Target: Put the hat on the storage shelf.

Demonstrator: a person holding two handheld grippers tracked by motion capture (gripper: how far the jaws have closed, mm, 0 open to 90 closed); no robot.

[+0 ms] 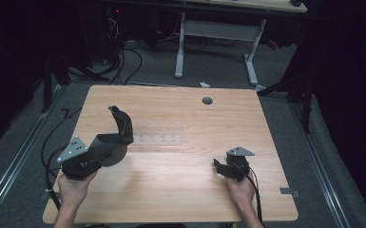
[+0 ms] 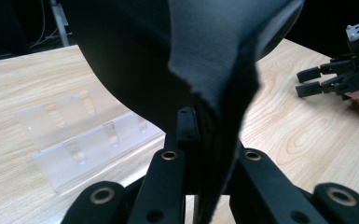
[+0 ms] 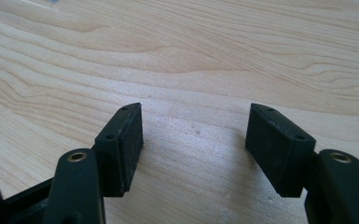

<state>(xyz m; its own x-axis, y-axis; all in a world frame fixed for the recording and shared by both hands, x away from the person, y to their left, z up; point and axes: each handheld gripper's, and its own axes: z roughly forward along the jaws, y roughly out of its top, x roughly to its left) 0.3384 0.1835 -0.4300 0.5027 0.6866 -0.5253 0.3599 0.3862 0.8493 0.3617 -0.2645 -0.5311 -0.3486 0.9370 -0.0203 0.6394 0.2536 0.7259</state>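
The left gripper (image 1: 105, 151) is clamped on a black cloth (image 1: 119, 128), holding it lifted over the table's (image 1: 180, 190) left half, with a strip curling up above the jaws. In the left gripper view the cloth (image 2: 205, 60) hangs pinched between the closed jaws. Just beyond it lies a clear plastic rack (image 1: 158, 139) (flat, near the table's middle). The right gripper (image 1: 220, 166) rests well apart at the right, jaws spread with nothing between them. Bare wood lies between the two grippers and toward the far edge.
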